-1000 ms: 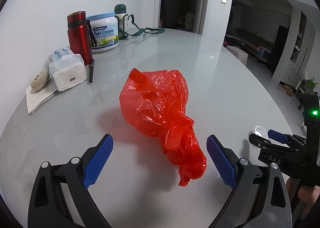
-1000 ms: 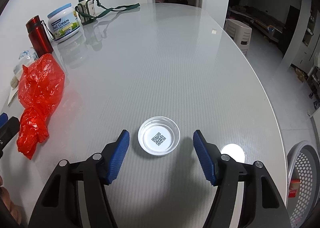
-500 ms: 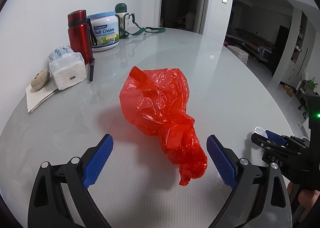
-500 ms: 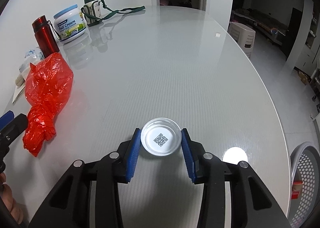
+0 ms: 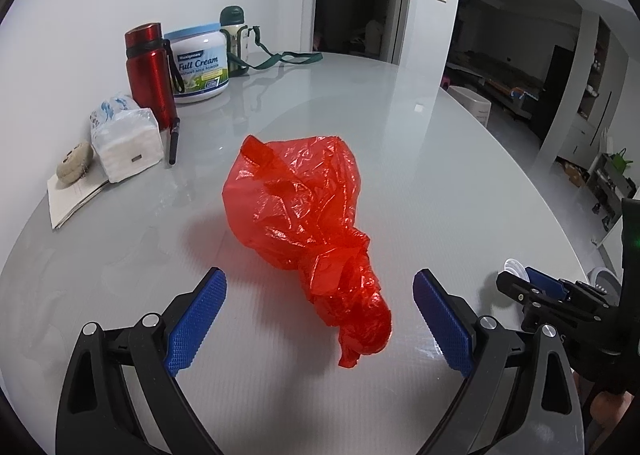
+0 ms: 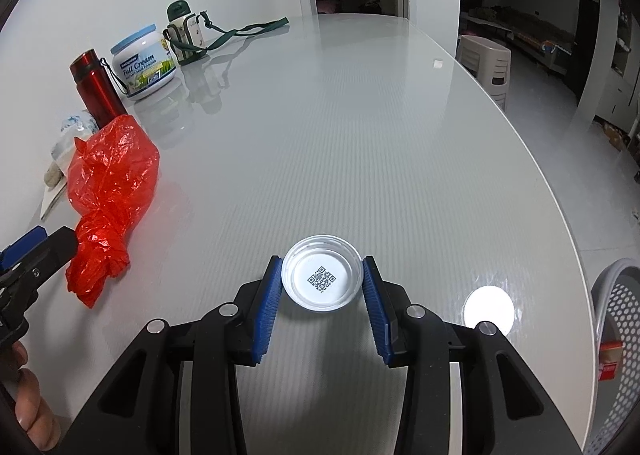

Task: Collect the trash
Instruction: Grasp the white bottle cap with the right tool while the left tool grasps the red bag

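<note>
A crumpled red plastic bag (image 5: 304, 215) lies on the grey table; it also shows at the left of the right wrist view (image 6: 106, 191). My left gripper (image 5: 318, 315) is open, its blue pads either side of the bag's twisted end, not touching it. My right gripper (image 6: 322, 287) is shut on a white round lid (image 6: 322, 278) with a QR code inside, held just above the table. In the left wrist view the right gripper (image 5: 536, 287) shows at the right edge with the lid's rim (image 5: 514, 268) between its pads.
Along the wall stand a red flask (image 5: 150, 69), a milk powder tub (image 5: 198, 65), a green-capped bottle with strap (image 5: 234, 39), a tissue pack (image 5: 126, 143) and papers (image 5: 74, 199). A mesh bin (image 6: 616, 343) stands past the table's right edge (image 6: 560, 215).
My right gripper has closed on the white lid and lifted it slightly, moving forward. The left gripper has stayed open around the bag's end.
</note>
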`<act>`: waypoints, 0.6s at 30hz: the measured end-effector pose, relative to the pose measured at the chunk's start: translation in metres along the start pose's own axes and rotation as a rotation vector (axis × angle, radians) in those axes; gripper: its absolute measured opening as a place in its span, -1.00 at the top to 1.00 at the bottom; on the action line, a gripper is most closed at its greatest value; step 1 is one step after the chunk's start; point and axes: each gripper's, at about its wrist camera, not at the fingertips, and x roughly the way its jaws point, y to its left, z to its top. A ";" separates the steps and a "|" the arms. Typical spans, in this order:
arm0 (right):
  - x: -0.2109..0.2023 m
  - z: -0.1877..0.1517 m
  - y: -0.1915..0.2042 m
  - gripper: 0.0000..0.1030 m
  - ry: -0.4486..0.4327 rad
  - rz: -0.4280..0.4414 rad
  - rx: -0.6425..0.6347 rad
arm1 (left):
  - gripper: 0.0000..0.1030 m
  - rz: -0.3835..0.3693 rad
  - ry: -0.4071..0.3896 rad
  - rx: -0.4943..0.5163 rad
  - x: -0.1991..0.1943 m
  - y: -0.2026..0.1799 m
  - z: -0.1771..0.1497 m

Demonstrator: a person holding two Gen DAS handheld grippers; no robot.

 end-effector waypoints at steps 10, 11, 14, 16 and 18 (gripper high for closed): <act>-0.003 -0.001 -0.007 0.24 -0.012 0.057 0.042 | -0.80 0.015 -0.013 -0.010 -0.002 0.004 0.020; -0.003 -0.002 -0.007 0.24 -0.013 0.060 0.044 | -0.80 0.020 -0.014 -0.008 -0.002 0.005 0.022; -0.003 -0.002 -0.007 0.24 -0.016 0.067 0.045 | -0.80 0.020 -0.007 -0.010 0.003 0.005 0.028; -0.003 -0.002 -0.007 0.24 -0.018 0.068 0.045 | -0.80 0.023 -0.002 -0.009 0.007 0.004 0.031; -0.004 -0.003 -0.008 0.24 -0.021 0.070 0.045 | -0.80 0.028 0.009 -0.004 0.014 0.003 0.033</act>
